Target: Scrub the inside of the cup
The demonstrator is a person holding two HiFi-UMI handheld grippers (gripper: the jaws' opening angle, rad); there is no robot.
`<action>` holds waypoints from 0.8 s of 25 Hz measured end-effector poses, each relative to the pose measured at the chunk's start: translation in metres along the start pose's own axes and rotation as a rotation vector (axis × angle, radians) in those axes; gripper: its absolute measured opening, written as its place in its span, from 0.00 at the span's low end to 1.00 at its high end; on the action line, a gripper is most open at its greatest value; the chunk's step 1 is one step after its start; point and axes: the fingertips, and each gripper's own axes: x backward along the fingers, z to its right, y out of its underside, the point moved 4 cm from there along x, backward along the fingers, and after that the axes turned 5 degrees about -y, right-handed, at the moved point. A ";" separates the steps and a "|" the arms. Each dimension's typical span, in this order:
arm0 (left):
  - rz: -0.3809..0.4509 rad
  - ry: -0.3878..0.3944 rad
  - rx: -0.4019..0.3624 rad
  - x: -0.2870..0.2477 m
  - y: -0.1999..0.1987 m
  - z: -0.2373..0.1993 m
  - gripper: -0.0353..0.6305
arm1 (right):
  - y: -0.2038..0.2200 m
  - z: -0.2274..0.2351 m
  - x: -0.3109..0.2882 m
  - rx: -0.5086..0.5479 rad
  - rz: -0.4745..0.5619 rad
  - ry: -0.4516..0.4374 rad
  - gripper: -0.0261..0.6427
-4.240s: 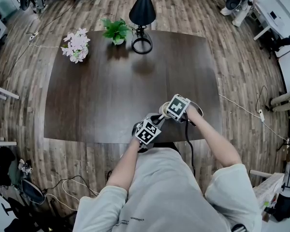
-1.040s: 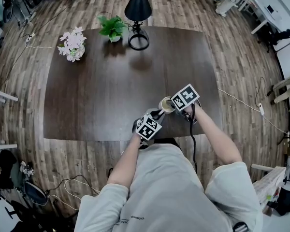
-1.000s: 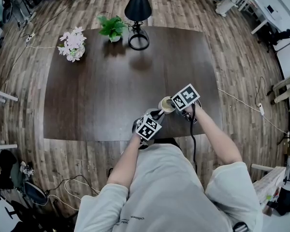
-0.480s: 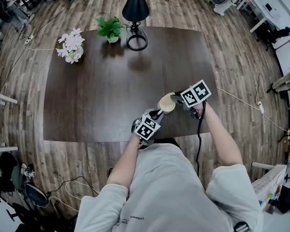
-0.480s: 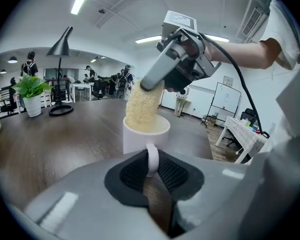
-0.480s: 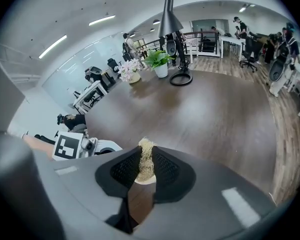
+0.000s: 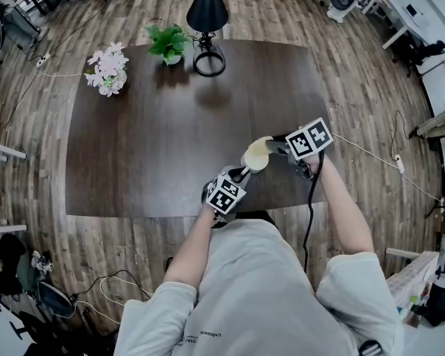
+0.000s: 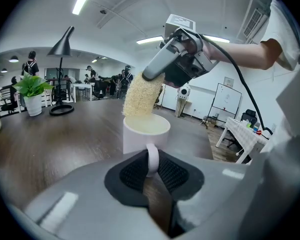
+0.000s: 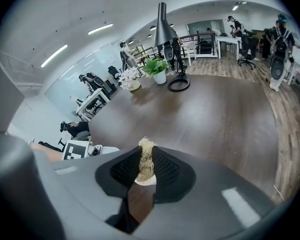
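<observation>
**Scrubber tip in cup**

Head view: left gripper low near the table's front edge; right gripper reaching in, forearm outstretched.
Left gripper view: clamped on the cup's handle.
Right gripper view: pinched tight on the scrubber.

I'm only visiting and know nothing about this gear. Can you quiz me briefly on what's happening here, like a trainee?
1. True or false: the left gripper grips the white cup by its handle.
2. What does the right gripper hold? A) a spoon B) a fibrous scrubber C) nothing
3. Fill in: on the table, the black lamp stands next to a potted green ____.

Key: 1 true; 2 B; 3 plant.
</observation>
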 end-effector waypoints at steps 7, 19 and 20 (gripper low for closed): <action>0.001 0.001 -0.010 0.000 0.000 0.002 0.14 | -0.007 0.009 0.007 -0.025 0.074 0.019 0.17; -0.004 -0.005 -0.016 0.000 -0.002 0.004 0.14 | 0.012 0.026 -0.027 0.088 0.008 0.122 0.17; -0.005 -0.007 -0.019 0.000 -0.002 0.004 0.14 | 0.015 0.027 -0.030 0.084 -0.015 0.124 0.17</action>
